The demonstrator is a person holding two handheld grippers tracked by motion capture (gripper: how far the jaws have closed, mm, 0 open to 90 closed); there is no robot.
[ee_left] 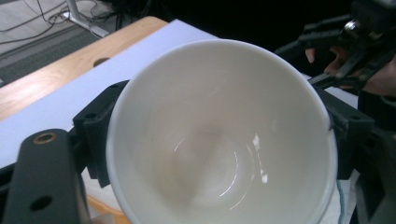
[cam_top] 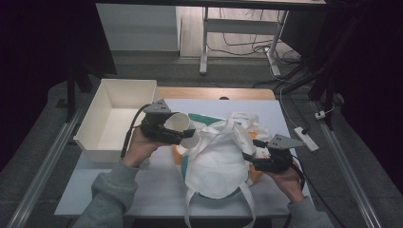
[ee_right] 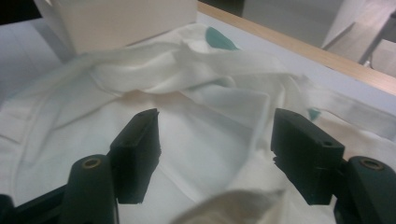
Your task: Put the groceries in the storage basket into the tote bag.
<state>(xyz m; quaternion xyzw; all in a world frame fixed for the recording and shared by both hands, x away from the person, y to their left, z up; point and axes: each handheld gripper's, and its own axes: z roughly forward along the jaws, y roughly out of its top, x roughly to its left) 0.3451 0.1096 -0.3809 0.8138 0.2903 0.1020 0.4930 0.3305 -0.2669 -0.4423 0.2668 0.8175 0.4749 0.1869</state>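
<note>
My left gripper [cam_top: 182,134] is shut on a white cup [cam_top: 177,121] and holds it on its side just left of a white cloth bag [cam_top: 218,156], above the table. In the left gripper view the cup's [ee_left: 219,93] empty inside faces the camera, a black jaw pressed on each side. At the bag's right edge my right gripper [cam_top: 249,154] is open. Its jaws stand wide apart over the crumpled bag [ee_right: 187,84], with a fold of fabric rising between them close to the right-hand fingertip [ee_right: 303,149]. The bag's straps hang over the table's front edge.
A white open bin [cam_top: 90,114] stands at the table's left, close behind the left gripper. Something teal [cam_top: 204,118] and something orange [cam_top: 178,153] show under the bag. The table [cam_top: 157,187] has a wooden back edge. A power strip [cam_top: 304,137] lies on the floor at the right.
</note>
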